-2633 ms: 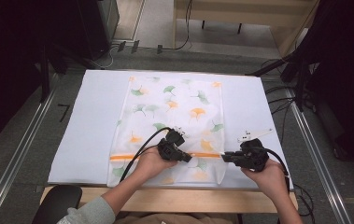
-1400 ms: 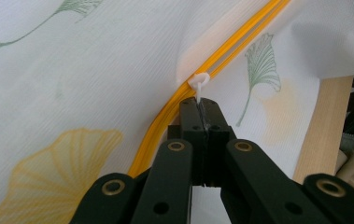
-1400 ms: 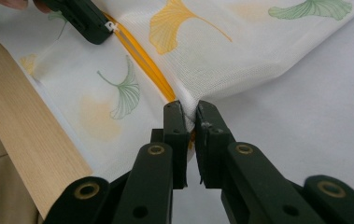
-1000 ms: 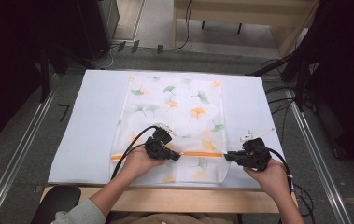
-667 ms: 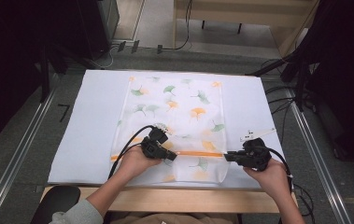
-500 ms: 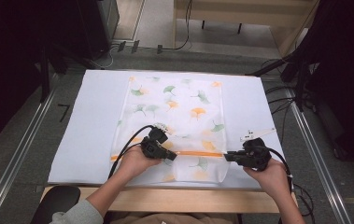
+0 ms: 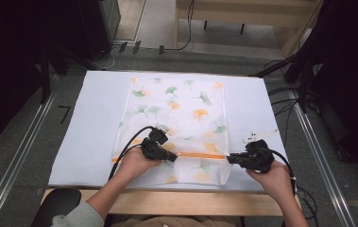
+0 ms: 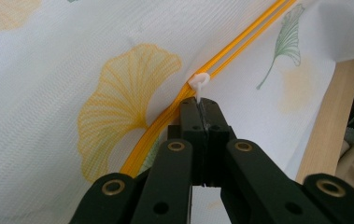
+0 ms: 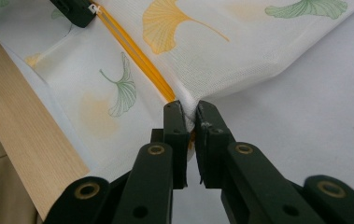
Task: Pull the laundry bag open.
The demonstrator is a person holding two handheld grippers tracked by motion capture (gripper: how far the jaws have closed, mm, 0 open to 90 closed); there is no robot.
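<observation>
A white mesh bag [image 7: 176, 123] printed with leaves is lying flat on the white-covered worktop [image 7: 96, 123], its orange zipper [image 7: 200, 154] running across near the person's edge. The right hand-held gripper [image 9: 189, 112] is pinching the bag's corner at the zipper's end, probably anchoring it taut. The left hand-held gripper [image 8: 199, 105] is clamping the small white zipper pull [image 8: 199, 83], ready to slide it.

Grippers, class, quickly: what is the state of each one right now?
Left gripper: shut on the white zipper pull of the mesh bag.
Right gripper: shut on the bag's edge at the orange zipper's end.
</observation>
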